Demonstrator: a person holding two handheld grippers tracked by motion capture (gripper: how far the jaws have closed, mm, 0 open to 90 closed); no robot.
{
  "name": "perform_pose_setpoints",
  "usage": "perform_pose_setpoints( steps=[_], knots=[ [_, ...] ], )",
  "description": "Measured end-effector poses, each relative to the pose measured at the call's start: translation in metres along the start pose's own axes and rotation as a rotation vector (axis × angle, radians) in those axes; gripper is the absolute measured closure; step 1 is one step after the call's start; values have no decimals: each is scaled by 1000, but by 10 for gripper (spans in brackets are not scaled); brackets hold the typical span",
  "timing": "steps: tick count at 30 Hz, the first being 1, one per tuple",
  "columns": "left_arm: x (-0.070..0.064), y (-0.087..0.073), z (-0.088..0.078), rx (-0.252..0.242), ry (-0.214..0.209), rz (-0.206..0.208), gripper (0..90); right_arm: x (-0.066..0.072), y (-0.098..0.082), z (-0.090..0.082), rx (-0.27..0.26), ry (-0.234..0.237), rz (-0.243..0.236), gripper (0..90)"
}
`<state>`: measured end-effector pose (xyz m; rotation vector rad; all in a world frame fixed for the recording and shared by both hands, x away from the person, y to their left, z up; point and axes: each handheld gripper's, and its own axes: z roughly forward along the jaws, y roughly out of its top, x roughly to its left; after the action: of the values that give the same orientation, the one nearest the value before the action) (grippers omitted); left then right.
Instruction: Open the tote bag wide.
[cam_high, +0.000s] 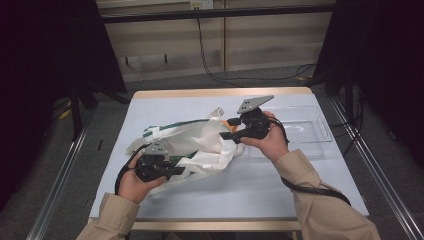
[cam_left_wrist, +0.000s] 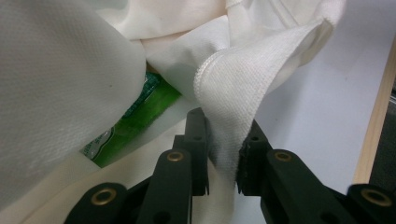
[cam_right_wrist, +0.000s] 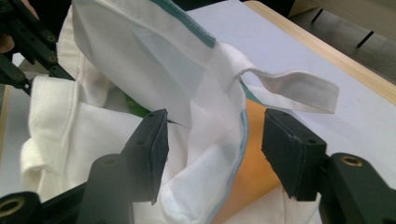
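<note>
A white cloth bag (cam_high: 195, 145) with green trim lies crumpled in the middle of the pale table (cam_high: 260, 185). My left gripper (cam_high: 177, 171) holds its near left side. In the left gripper view the left gripper (cam_left_wrist: 224, 154) is shut on a white fabric strap (cam_left_wrist: 233, 102), and a green packet (cam_left_wrist: 140, 116) shows inside the bag. My right gripper (cam_high: 225, 129) is at the bag's far right side. Its jaws stand open in the right gripper view (cam_right_wrist: 212, 140), with the bag's rim (cam_right_wrist: 205, 112) loose between them. A handle loop (cam_right_wrist: 299, 88) sticks out to the right, above something orange (cam_right_wrist: 252, 158).
A clear plastic tray (cam_high: 310, 131) lies on the table right of the bag, behind my right hand. The table has a wooden border (cam_high: 220, 92) at the back. Black cables (cam_high: 210, 65) run over the floor beyond it.
</note>
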<state>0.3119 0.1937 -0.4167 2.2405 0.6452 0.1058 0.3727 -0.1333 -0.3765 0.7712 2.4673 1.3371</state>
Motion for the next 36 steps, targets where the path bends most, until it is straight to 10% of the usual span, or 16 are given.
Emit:
perform_pose_setpoints(
  steps=[12, 36],
  knots=[
    [3, -4, -2, -9, -5, -5, 782, -14, 12, 27, 29, 34, -12, 832],
    [-1, -10, 3, 18, -48, -13, 817, -64, 3, 24, 57, -84, 198, 890]
  ],
)
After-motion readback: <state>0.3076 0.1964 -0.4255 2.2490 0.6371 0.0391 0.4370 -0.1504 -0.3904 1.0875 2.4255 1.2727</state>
